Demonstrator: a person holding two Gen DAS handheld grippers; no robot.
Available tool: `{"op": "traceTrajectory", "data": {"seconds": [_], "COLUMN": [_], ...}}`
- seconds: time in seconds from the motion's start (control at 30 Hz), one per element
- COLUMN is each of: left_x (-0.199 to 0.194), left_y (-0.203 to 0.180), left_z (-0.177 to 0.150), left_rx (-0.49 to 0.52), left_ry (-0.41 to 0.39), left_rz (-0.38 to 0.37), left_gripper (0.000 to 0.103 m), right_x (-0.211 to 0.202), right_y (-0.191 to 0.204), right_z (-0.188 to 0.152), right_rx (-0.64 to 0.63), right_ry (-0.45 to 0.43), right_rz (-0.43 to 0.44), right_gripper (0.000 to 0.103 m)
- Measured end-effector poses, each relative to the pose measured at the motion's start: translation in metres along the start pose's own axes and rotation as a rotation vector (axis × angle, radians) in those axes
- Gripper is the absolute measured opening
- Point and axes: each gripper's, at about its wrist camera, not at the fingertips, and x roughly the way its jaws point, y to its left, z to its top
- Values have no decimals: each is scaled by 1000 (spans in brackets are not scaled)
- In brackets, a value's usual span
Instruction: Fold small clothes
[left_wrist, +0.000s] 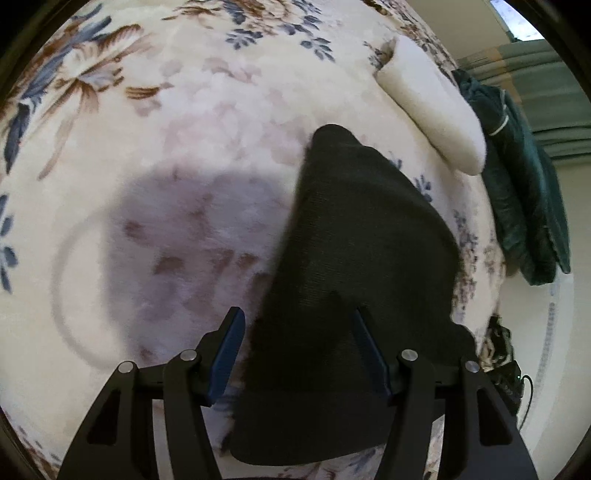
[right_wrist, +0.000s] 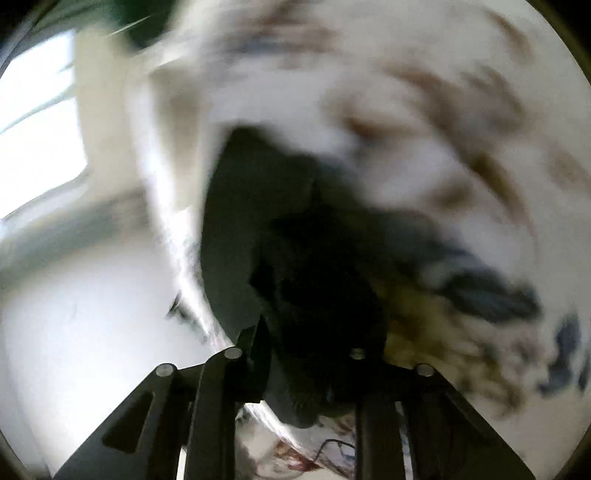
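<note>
Centre-right of the left wrist view: dark knit sock (left_wrist: 351, 258), lying long on the floral blanket (left_wrist: 147, 110), toe toward upper centre, cuff end at the frame bottom. Soft, light, limp by the look of it; knit should grip well, no risk of damage. Likely best taken at the cuff or the toe, so one end can be carried over the other.

Left gripper (left_wrist: 299, 354): blue-padded fingers (left_wrist: 227, 354) spread wide, straddling the cuff end, nothing clamped. Whether the pads touch the fabric, cannot tell.

Right gripper (right_wrist: 314, 343): view badly motion-blurred. Dark cloth, probably the same sock (right_wrist: 258, 221), bunches between the fingers; whether they are clamped on it, cannot tell.

Left view alone shows a white sock (left_wrist: 436, 110) at upper right, well apart from the dark one, and a green garment (left_wrist: 524, 192) at the right edge of the bed. Right view alone gives a bright window (right_wrist: 33, 110) at upper left
</note>
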Motion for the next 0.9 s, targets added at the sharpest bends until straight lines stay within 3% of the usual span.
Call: {"op": "traceTrajectory", "data": {"seconds": [0.07,0.13,0.17,0.23,0.37,0.47,0.57,0.67,0.8,0.9], "left_x": [2,6,7,9,19,33,44,49,50,50], "left_y": [3,8,9,12,14,15,13,8,0,-4], "left_z": [0,2,3,6,15,21,24,26,26,29], "left_rx": [1,-10,-17,-26,-39,-55,-51,-36,-42,-55], "left_ry": [7,21,24,19,19,31,41,49,36,16], "left_rz": [-13,-16,-15,-12,-42,-76,-124,-104,-75,-98], "left_gripper": [58,58,59,60,70,78,103,103,103,103], "right_x": [-3,1,3,2,-9,9,46,70,95,114], "right_y": [3,-23,-39,-52,-32,-29,-32,-37,-20,-9], "right_z": [3,11,12,7,-13,-27,-28,-24,-20,-17], "right_rx": [-92,-46,21,119,97,84,81,110,110,109], "right_ry": [-5,43,70,81,72,125,158,101,53,46], "right_rz": [-39,-144,-144,-89,-18,2,32,109,194,224], "right_gripper": [21,24,33,40,76,78,82,91,92,92]}}
